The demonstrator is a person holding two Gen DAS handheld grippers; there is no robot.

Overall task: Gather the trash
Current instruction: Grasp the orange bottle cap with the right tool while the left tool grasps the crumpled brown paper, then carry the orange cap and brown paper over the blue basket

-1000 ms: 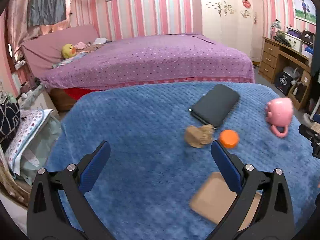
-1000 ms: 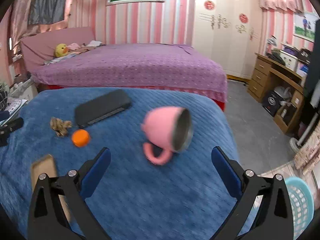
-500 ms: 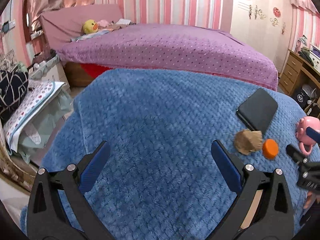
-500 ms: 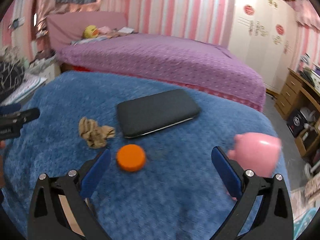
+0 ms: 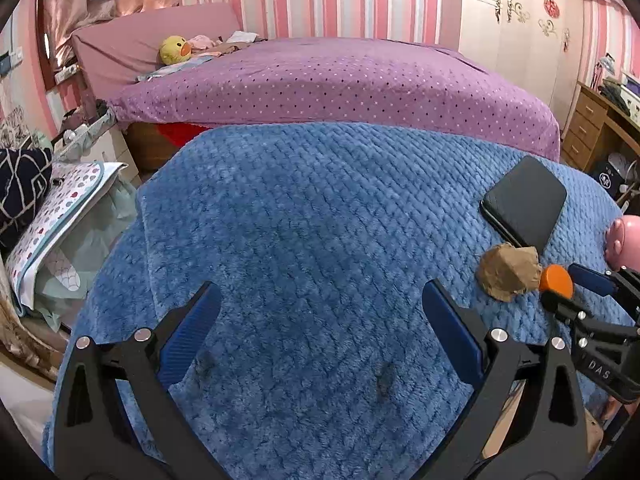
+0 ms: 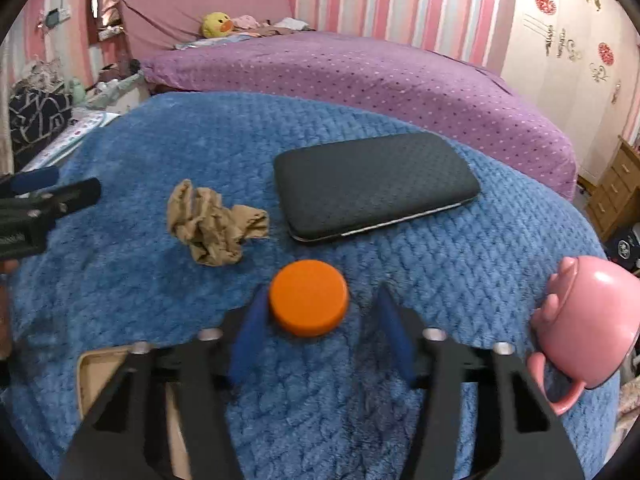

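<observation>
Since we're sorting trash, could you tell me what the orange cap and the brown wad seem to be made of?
Orange cap: probably plastic, smooth and matte, with an evenly moulded rim. Brown wad: likely crumpled paper, dull, with sharp creases, though thin cloth is possible.

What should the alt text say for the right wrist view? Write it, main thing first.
The right gripper has just been closing around an orange cap on a blue blanket; a gap remains at its right pad. Beyond lie crumpled brown paper and a black case, with a tipped pink mug at right.
</observation>
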